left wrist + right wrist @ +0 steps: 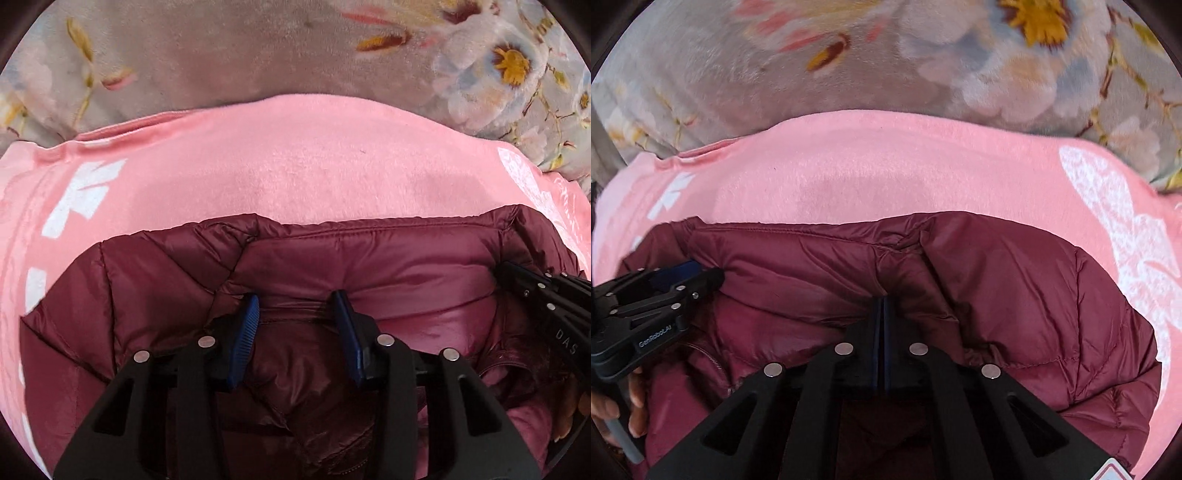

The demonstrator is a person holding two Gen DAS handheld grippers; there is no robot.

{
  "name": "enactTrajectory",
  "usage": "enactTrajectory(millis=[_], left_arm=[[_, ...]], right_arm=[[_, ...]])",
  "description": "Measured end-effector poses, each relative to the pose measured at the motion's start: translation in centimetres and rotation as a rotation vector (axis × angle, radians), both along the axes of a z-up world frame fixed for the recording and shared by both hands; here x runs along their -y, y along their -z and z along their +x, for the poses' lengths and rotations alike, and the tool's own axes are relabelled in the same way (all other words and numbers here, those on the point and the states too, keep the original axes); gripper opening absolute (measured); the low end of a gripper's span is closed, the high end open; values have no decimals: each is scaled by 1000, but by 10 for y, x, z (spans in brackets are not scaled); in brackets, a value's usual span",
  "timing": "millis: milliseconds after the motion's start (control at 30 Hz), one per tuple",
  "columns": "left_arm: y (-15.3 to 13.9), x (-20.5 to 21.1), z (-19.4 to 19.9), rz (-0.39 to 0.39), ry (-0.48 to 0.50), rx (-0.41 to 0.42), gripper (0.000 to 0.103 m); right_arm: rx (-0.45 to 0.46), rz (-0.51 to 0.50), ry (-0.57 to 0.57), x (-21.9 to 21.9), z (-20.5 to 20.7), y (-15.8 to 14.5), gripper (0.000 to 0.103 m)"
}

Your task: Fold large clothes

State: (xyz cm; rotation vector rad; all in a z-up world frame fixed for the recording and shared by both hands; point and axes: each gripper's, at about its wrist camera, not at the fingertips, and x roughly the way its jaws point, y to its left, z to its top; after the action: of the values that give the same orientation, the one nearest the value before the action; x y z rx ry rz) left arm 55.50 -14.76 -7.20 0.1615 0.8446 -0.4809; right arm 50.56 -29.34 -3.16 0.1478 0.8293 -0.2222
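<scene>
Left gripper [295, 314]: it is closest to us in the left wrist view. Its two blue fingers [245, 332] are spread apart. They press down on the jacket, one on each side of a soft bump of cloth. They are not pinching yet.

Right gripper [882, 306]: its two fingers are pressed flat together. Jacket cloth bunches up at the tips. It looks like a thin bit of cloth is caught there, but I cannot tell for sure.

Puffy jacket [369, 266]: it is dark red and shiny. It lies in a folded heap right under both grippers. Its long side runs left to right, across the way the fingers point. The far edge is a stitched hem [388, 225] just past the fingertips.

Which hand is nearer: both sit on the jacket, side by side and close. The left one is on the jacket's left part and the right one is on its right part. The right gripper [546, 295] peeks in at the edge of the left view.

Next move, my guess: the left fingers need to close on the bump before the jacket can be lifted or folded over.

Pink blanket [295, 158]: it lies under the jacket and stretches away from us. It has white marks on it.

Flowery blanket [221, 55]: it is the farthest thing, grey with pale flowers.
</scene>
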Motion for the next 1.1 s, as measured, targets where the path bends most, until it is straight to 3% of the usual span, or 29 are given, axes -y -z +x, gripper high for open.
enactTrajectory(millis=[167, 367, 733, 833, 933, 1000, 1067, 1100], left_arm=[[2, 7, -5, 37, -7, 57, 41], [3, 11, -7, 58, -10, 78, 41], [3, 14, -9, 78, -11, 94, 41], [1, 13, -10, 73, -13, 100, 42], [-9, -2, -25, 78, -55, 61, 51], [-23, -24, -49, 18, -45, 39, 67], [-40, -64, -87, -53, -28, 32, 87], [-46, -87, -106, -64, -33, 27, 90]], right_arm=[[19, -142, 17, -14, -4, 4, 0], [9, -211, 23, -22, -1, 6, 0], [14, -201, 26, -21, -2, 7, 0], [29, -152, 20, -17, -5, 6, 0], [38, -57, 2, -11, -22, -5, 1], [66, 25, 12, -12, -56, -24, 14], [99, 102, 6, -9, -108, -44, 38], [115, 128, 8, -7, -140, -52, 56]])
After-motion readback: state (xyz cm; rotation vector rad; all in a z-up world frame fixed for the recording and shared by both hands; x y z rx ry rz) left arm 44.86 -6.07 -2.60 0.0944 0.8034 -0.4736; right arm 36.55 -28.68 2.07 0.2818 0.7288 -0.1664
